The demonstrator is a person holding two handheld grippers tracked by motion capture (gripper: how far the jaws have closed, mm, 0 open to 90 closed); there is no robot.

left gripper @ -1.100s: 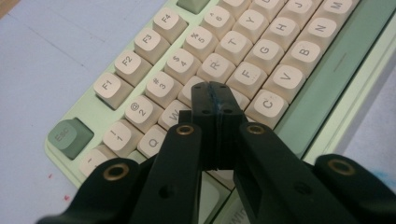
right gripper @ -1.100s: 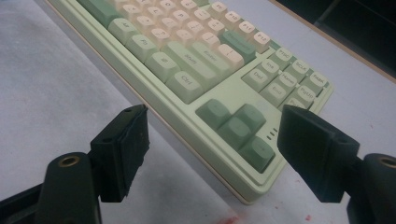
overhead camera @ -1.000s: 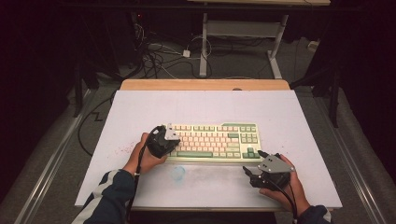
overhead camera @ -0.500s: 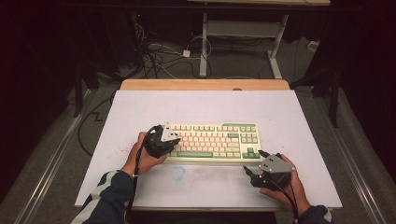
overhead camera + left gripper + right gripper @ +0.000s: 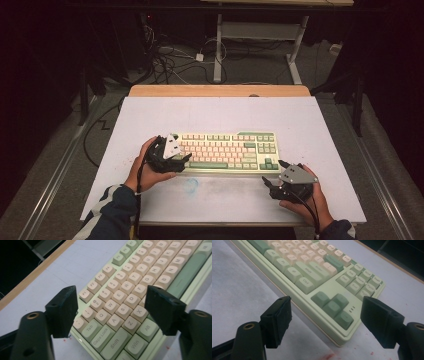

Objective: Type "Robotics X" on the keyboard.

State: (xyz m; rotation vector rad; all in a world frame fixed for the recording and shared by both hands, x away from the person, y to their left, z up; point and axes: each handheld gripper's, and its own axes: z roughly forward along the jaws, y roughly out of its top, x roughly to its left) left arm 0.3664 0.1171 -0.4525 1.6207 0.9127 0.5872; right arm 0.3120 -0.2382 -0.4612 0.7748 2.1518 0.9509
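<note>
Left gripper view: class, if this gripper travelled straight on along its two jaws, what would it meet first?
Most likely the keyboard. The left gripper has just been opening its jaws, which stand wide with nothing gripped, above the left-end letter keys; exact depth is unclear.
</note>
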